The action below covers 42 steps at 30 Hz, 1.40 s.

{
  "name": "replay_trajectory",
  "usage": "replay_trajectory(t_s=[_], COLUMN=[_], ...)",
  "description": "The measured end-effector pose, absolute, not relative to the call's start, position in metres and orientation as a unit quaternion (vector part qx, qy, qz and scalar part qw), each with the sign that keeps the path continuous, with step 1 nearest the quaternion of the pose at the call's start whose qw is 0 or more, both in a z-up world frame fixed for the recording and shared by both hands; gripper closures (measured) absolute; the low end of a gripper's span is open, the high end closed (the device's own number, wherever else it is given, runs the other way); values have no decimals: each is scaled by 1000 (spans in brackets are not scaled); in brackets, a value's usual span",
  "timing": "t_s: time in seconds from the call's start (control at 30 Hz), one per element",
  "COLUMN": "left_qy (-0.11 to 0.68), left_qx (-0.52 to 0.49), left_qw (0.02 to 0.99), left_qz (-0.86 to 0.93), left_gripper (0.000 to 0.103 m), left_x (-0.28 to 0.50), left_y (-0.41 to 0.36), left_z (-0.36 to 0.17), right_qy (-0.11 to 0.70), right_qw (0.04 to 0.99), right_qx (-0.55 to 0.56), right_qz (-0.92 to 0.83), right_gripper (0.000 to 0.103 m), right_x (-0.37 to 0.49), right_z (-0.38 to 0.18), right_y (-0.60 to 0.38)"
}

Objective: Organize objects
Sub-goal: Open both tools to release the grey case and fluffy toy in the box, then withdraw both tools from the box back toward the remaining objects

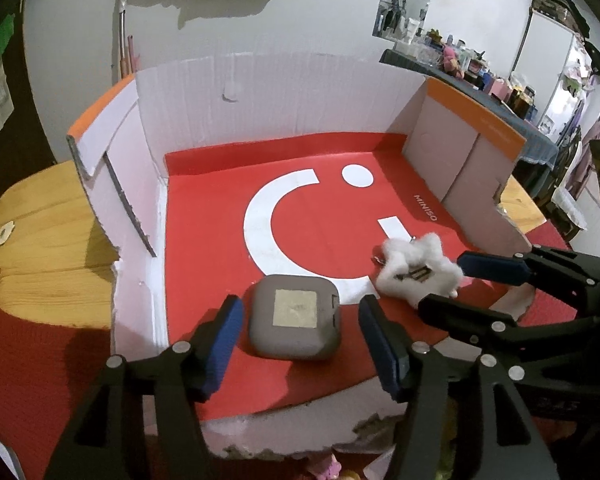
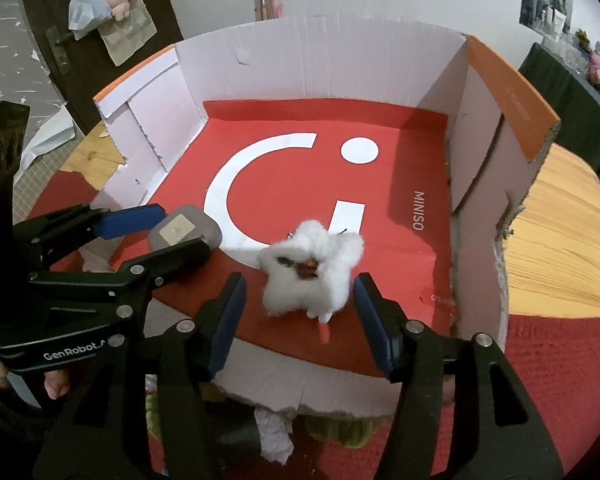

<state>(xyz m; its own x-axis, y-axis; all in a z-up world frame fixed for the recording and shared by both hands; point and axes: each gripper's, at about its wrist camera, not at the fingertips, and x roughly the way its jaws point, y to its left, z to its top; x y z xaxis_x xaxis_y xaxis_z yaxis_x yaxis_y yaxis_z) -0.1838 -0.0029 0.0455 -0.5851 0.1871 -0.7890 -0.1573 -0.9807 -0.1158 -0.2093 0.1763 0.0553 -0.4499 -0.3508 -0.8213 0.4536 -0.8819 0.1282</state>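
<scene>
Between the parted fingers of the right hand-held gripper (image 2: 298,312) lies the white fluffy toy (image 2: 310,270), untouched.

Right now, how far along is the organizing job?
Done: the grey rounded-square case and the fluffy white plush keychain both lie on the red floor of the white cardboard box. In hand: nothing; the left gripper and the right gripper each straddle their item, open, pads clear. Left: withdraw both; no more loose items identifiable.
</scene>
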Motion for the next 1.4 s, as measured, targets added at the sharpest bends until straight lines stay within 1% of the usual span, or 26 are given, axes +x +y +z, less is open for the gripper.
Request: replay_trajectory(t_s=[0.1,0.2,0.37,0.5,0.63,0.77,0.9,1.07,1.13,1.2,1.3,1.4], left_qy=[-17,-16,-17,-17,-18,-16,-14,-10,-10,-11,-10,-10], left_qx=[-443,-440,-435,-431,-429,-426,-421,-416,-415,-414,-410,-407], left_qw=[96,93,89,86,84,81,78,74,73,72,72,72], left_qz=[891,893,896,898,899,901,904,906,907,907,909,911], left_gripper=[38,34,30,25,22,20,14,9,7,6,3,2], left_x=[-180,-176,-169,-165,-160,-154,-148,-142,-139,-137,-132,-127], left_y=[-3,-3,-4,-4,-5,-5,-6,-7,-7,-8,-8,-8], left_z=[48,50,54,55,57,59,62,64,65,66,67,70], right_qy=[55,53,47,43,40,37,36,34,33,33,31,29], right_qw=[237,237,237,237,238,240,241,237,234,233,232,231], right_qx=[463,459,453,448,442,437,433,427,426,425,425,424], right_qz=[-852,-855,-858,-861,-864,-866,-868,-872,-873,-874,-874,-875], right_gripper=[45,38,36,31,30,24,20,18,12,11,11,10], right_x=[-204,-200,-191,-185,-178,-170,-165,-157,-155,-152,-148,-144], right_z=[59,62,68,72,76,80,84,88,89,89,89,90], right_y=[177,179,184,187,190,192,192,196,198,200,202,203])
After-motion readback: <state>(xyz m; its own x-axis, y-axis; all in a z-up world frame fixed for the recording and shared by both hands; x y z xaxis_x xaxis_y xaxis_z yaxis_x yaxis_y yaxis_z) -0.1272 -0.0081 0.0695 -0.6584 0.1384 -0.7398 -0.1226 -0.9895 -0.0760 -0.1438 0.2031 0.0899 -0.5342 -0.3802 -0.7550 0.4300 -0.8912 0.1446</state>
